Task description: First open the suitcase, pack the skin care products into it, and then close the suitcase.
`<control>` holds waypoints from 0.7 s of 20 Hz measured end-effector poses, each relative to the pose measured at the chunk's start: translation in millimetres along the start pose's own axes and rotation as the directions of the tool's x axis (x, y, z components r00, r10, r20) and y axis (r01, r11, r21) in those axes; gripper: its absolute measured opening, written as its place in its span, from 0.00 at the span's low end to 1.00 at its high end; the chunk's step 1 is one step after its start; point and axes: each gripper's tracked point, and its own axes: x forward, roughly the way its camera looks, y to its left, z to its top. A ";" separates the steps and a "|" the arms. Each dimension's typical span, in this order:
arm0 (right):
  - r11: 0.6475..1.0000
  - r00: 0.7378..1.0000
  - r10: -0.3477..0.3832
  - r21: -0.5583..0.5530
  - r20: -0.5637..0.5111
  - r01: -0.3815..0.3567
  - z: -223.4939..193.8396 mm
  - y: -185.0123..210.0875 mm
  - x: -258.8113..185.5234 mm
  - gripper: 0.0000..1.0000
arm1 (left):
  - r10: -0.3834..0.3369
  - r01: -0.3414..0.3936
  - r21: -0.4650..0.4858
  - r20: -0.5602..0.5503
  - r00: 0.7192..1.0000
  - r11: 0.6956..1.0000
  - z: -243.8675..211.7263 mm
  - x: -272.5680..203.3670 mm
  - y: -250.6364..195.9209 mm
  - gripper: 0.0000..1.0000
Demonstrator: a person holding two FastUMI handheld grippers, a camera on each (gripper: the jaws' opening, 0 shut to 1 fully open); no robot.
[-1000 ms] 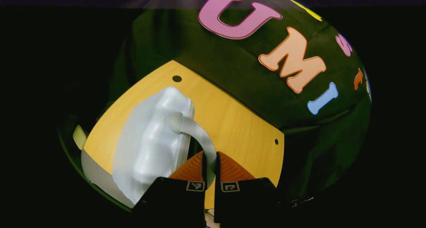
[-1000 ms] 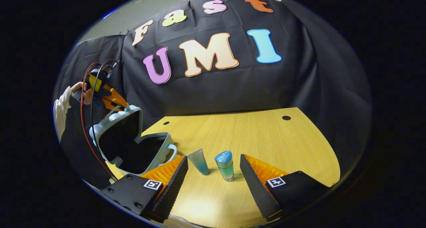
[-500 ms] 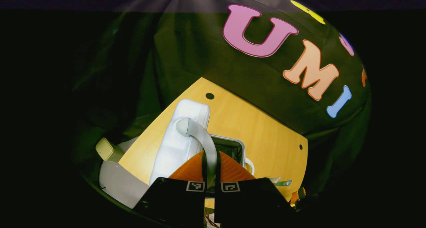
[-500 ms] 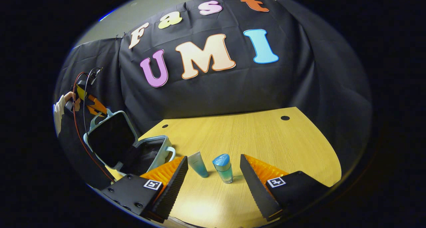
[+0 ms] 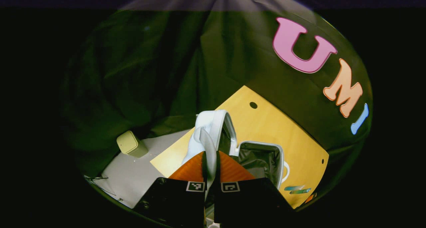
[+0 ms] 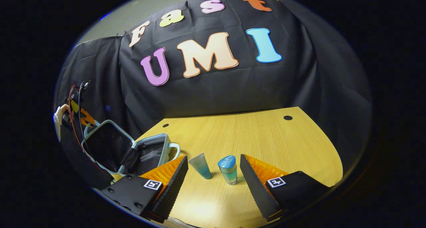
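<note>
Left gripper (image 5: pixel 210 161): fingers pressed together on the pale handle strap (image 5: pixel 207 144) of the suitcase lid (image 5: pixel 213 128), which stands raised on edge at the near-left corner of the wooden table (image 5: pixel 266 121). The left gripper view looks down over the lid's outer shell and past it into the open base (image 5: pixel 263 158), whose dark lining shows. This view also takes in grey floor (image 5: pixel 133 174) beside the table with a small pale-green bin (image 5: pixel 131 143) standing on it. Far off at the lower right, two small teal items (image 5: pixel 298 189) lie near the table edge; too small to tell apart here.

Right gripper (image 6: pixel 213 178): jaws spread wide, nothing between them, hovering low over the table (image 6: pixel 266 134). Just ahead of its fingertips stand a teal tube (image 6: pixel 200 165), cap down, and a short bottle with a blue cap (image 6: pixel 228 169), side by side and not touching.

The right gripper view gives the suitcase (image 6: pixel 133 151) from the side: it sits at the table's left end, lid (image 6: pixel 106 146) swung back past upright, black interior facing the camera, base lying flat with its side handle (image 6: pixel 174 149) toward the bottles. Above the lid, the other gripper (image 6: pixel 83 116) and the hand (image 6: pixel 60 114) holding it, with red and black cables (image 6: pixel 76 121) hanging down.

Suitcase open; both products on the table, outside it.
</note>
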 end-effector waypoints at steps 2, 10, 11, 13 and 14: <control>1.000 1.000 0.005 0.004 -0.001 -0.005 2.9 3.9 3.4 0.98 | 0.070 -0.070 -0.015 -0.020 0.997 0.997 -19.2 11.8 38.4 0.03; 1.000 1.000 0.004 -0.012 -0.029 -0.004 -2.2 14.7 8.8 0.98 | 0.139 -0.149 -0.073 -0.133 0.981 0.986 -92.4 82.3 120.1 0.02; 1.000 1.000 -0.001 -0.012 -0.028 0.001 -2.4 15.0 8.8 0.98 | 0.145 -0.154 -0.063 -0.132 0.981 0.986 -95.8 88.9 126.5 0.02; 1.000 0.999 -0.008 -0.004 -0.044 0.008 -6.6 15.0 10.7 0.98 | 0.126 -0.133 -0.047 -0.133 0.983 0.990 -103.9 99.8 129.1 0.02; 1.000 0.999 -0.010 -0.002 -0.051 0.010 -9.4 14.4 11.9 0.98 | 0.129 -0.134 -0.033 -0.133 0.983 0.990 -106.0 105.0 132.0 0.02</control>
